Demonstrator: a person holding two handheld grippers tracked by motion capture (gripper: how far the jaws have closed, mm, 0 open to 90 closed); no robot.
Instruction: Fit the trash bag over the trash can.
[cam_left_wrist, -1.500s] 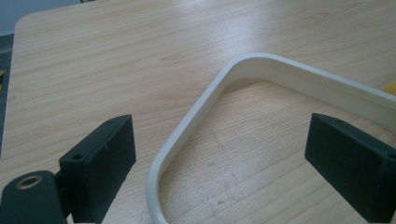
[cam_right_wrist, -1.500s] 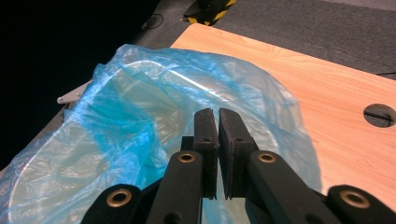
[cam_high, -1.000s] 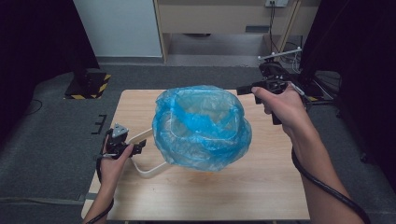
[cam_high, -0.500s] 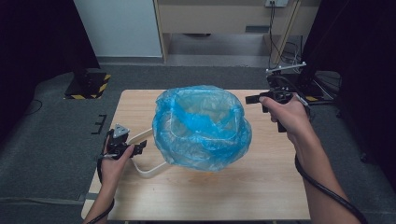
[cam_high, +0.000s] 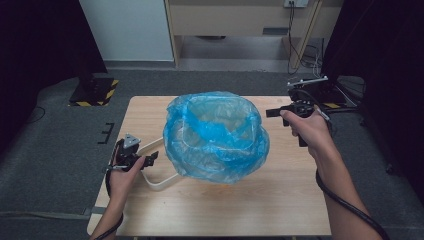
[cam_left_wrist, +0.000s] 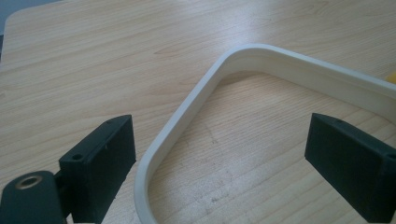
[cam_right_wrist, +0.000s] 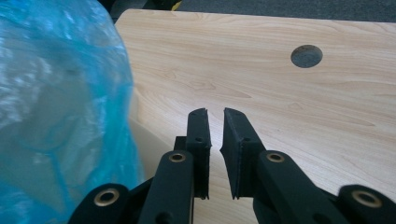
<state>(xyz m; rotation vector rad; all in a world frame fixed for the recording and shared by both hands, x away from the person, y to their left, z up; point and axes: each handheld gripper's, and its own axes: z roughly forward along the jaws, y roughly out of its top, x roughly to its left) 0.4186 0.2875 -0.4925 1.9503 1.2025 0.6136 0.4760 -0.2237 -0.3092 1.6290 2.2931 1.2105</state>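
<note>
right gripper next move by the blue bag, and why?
Probably open the right gripper wider and ease it onto the blue plastic bag rim: its jaws have just been opening, nothing between them, a narrow gap left. The left gripper, open, straddles the white handle.

The black two-jaw left gripper (cam_high: 134, 157) carries a grey three-cornered plate (cam_high: 131, 141) on top. Its blocky black fingers (cam_left_wrist: 102, 163) have small screw holes, and a brass-coloured rivet sits in the linkage. The black right gripper (cam_right_wrist: 215, 122) has ridged fingers (cam_right_wrist: 237, 144) on arms with brass-ringed pivots. A black cable (cam_high: 345, 202) trails along the person's bare right forearm.
</note>
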